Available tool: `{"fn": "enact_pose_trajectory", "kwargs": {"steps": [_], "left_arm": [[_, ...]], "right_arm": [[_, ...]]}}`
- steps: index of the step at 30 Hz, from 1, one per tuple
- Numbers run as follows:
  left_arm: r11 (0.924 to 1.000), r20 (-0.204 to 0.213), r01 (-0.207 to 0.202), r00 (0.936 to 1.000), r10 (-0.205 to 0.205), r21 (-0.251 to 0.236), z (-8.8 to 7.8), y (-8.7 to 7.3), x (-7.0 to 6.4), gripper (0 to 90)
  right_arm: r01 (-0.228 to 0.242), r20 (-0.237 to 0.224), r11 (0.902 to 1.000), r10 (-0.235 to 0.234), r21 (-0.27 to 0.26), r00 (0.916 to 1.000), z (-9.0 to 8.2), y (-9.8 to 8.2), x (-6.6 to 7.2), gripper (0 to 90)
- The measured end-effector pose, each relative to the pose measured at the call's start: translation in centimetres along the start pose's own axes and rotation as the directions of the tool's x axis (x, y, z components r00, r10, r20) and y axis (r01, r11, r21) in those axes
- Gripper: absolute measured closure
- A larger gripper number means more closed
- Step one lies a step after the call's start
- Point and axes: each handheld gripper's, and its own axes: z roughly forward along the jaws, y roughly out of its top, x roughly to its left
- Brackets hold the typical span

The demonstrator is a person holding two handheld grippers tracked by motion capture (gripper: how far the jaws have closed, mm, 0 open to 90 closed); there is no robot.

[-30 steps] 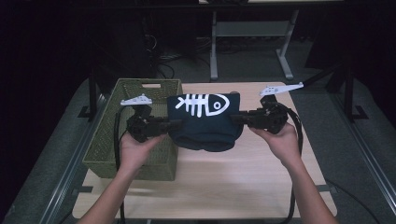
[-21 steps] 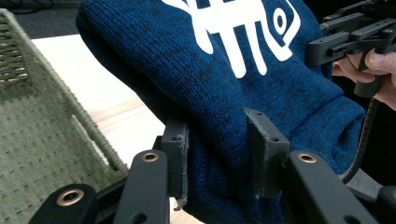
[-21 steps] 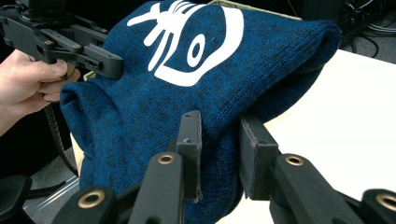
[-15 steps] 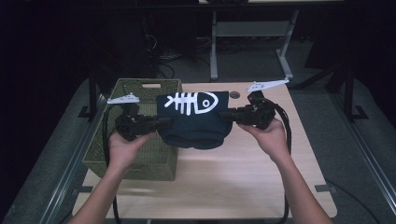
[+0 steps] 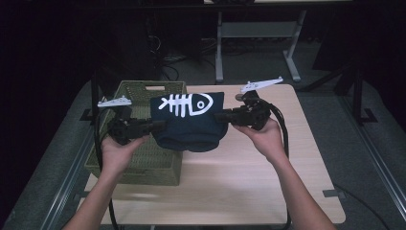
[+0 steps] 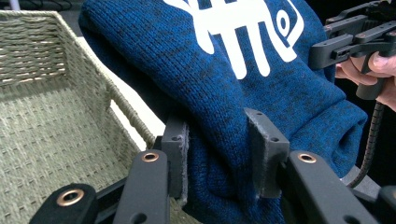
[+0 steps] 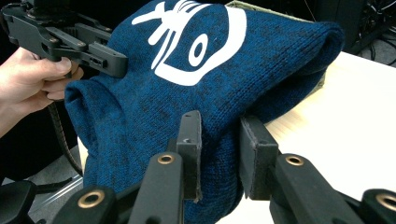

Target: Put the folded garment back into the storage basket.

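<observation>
Across the high view, the sweater (image 5: 189, 122) sits farther left than a second ago: its left half now hangs over the basket (image 5: 139, 158), where before it only overlapped the basket's right rim. The left gripper (image 5: 155, 125) moves from the basket's right part to above its middle. The right gripper (image 5: 221, 116) shifts left too, from right of centre to near the centre of the frame, and slightly higher.

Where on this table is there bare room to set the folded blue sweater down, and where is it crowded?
Free: the tabletop from the basket's right wall to the right edge, and the near strip. The basket floor also looks bare. Crowded: mid-table, where the left gripper and right gripper hold the sweater over the basket's rim.
</observation>
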Motion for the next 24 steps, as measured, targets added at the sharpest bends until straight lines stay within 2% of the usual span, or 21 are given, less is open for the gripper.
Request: {"fn": "enact_pose_trajectory", "kwargs": {"steps": [13, 17, 24], "left_arm": [[0.9997, -0.011, 0.022, 0.9997, -0.022, -0.010, -1.2, -0.7, 1.1, 63.5], [0.9996, -0.023, 0.026, 0.9994, -0.027, -0.014, -1.7, -0.8, 1.4, 63.5], [0.9990, -0.047, 0.041, 0.9980, -0.041, -0.018, -2.5, -1.0, 2.1, 63.5]], "right_arm": [[-0.003, -0.013, 1.0000, 0.003, 0.008, 0.9999, 1.6, 0.4, 0.6, 71.9], [0.007, -0.020, 0.9999, -0.007, 0.007, 0.9998, 2.2, 0.6, 0.8, 71.9], [-0.003, -0.025, 1.0000, 0.003, 0.003, 0.9997, 3.4, 1.0, 1.0, 71.9]]}}
